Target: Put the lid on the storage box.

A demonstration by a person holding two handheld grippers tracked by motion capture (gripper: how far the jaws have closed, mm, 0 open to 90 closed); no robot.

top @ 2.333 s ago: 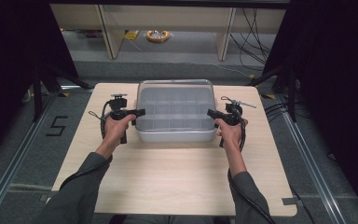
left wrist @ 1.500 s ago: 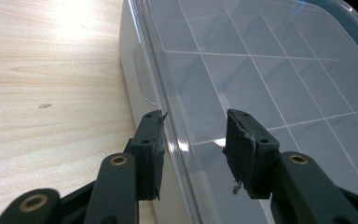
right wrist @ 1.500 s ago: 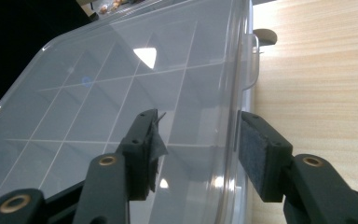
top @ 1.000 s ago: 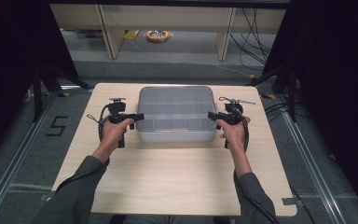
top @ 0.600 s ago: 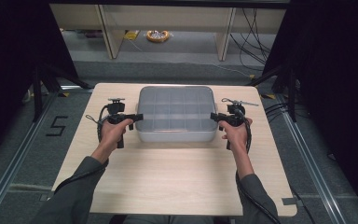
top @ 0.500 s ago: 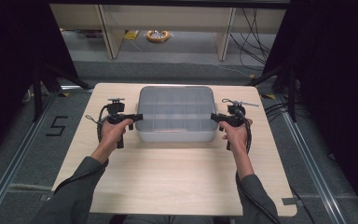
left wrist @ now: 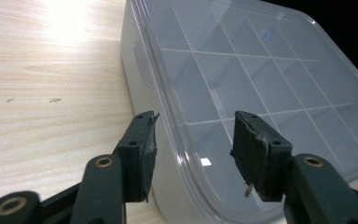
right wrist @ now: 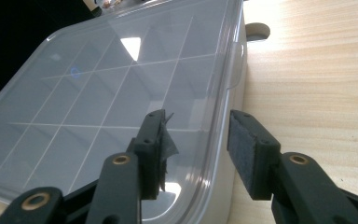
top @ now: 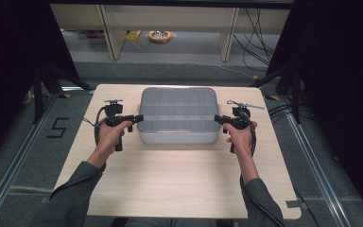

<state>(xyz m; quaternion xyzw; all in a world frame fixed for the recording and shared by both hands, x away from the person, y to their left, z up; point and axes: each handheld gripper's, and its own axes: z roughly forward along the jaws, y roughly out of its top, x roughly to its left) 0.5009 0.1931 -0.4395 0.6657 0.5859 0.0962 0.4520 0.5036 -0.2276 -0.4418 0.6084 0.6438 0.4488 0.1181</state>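
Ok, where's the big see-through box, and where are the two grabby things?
Compartment box (top: 177, 106): high view, middle of its clear lid.
Left gripper (left wrist: 193, 140): left gripper view, midway between its open jaws.
Right gripper (right wrist: 198, 140): right gripper view, midway between its open jaws.

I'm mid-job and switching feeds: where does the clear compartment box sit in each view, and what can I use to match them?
High view: compartment box at table centre, between both grippers.
Left gripper view: fills the right side, its edge between the open jaws.
Right gripper view: fills the left side, its edge between the open jaws.
Shared landmark: the lid's divider grid.
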